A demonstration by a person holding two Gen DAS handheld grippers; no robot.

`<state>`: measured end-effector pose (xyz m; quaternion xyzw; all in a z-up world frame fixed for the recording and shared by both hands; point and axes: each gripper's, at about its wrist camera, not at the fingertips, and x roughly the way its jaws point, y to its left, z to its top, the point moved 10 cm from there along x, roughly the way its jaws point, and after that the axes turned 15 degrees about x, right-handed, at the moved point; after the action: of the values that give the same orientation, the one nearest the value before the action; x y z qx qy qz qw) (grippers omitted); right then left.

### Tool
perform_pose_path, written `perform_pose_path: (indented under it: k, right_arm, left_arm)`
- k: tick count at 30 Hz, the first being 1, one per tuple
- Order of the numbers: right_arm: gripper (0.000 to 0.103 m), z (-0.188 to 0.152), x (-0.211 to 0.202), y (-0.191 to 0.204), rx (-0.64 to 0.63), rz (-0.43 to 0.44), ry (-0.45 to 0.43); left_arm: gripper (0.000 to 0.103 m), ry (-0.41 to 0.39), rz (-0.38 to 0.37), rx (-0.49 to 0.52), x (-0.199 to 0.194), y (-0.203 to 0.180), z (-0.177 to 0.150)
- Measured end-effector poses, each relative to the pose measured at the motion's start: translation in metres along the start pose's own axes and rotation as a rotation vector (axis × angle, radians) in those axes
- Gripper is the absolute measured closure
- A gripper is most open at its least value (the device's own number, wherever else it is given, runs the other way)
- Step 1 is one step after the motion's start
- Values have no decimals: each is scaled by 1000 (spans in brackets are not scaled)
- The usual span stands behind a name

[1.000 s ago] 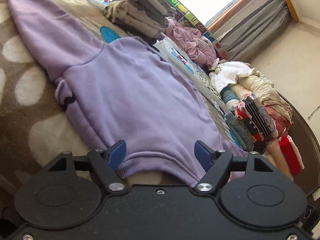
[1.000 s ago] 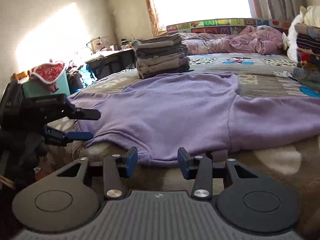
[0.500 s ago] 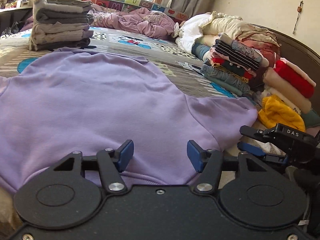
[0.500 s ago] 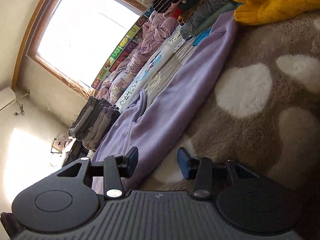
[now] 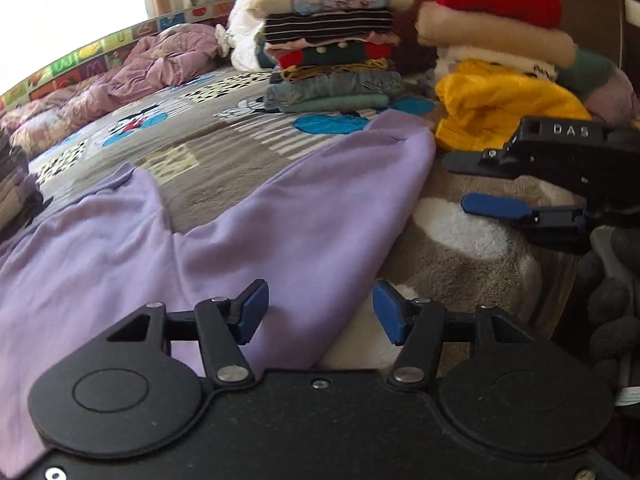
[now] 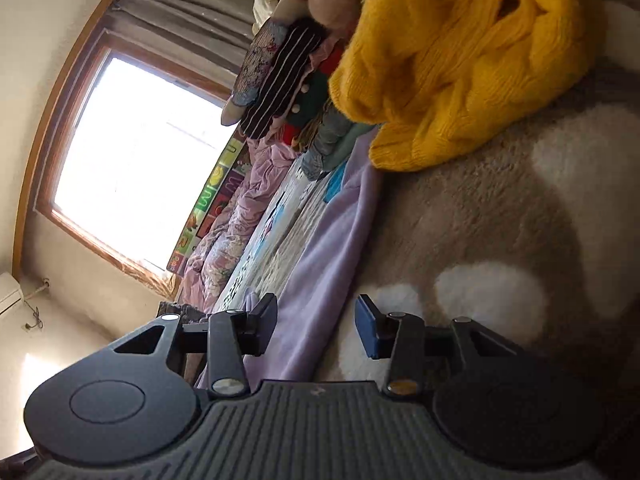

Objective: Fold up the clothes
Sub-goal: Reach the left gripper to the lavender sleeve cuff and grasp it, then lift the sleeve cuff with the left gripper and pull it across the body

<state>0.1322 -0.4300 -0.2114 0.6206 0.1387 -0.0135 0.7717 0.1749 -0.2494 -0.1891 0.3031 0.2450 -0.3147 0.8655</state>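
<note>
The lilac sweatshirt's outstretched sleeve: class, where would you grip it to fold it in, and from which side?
Grip the lilac sweatshirt's sleeve near its cuff end, probably coming from the fluffy blanket side. The sleeve lies flat with that long edge free and bare blanket beside it, while the yellow sweater crowds the tip.

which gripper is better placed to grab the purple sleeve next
Left, probably. The left gripper is open with the sleeve edge between its fingers. The right gripper hangs beside the sleeve, over the blanket.

Lilac sweatshirt (image 5: 120,256) lies spread flat, sleeve (image 5: 320,196) outstretched, on bed
</note>
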Motion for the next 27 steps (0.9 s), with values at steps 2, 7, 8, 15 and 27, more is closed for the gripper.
perform_pose_path:
  k: [2,7,8,15,27]
  right_arm:
    - [57,15,-7,-9,30,-11,-39]
    - [56,41,-23,-29,89,-35,-116]
    - [56,46,-25,-32,106,-38,-132]
    - [56,72,-34,-48,189,-36,-217]
    - [50,75,-29,-45,116,-53,-238]
  left_arm:
    - [45,16,34,139,15,-20,16]
    - [45,39,176,446,49,-53,50]
    - [45,45,192,479,56,-57,56]
    - [54,80,301,653,99,-64,89]
    - [98,90,262,535,117,-28,123]
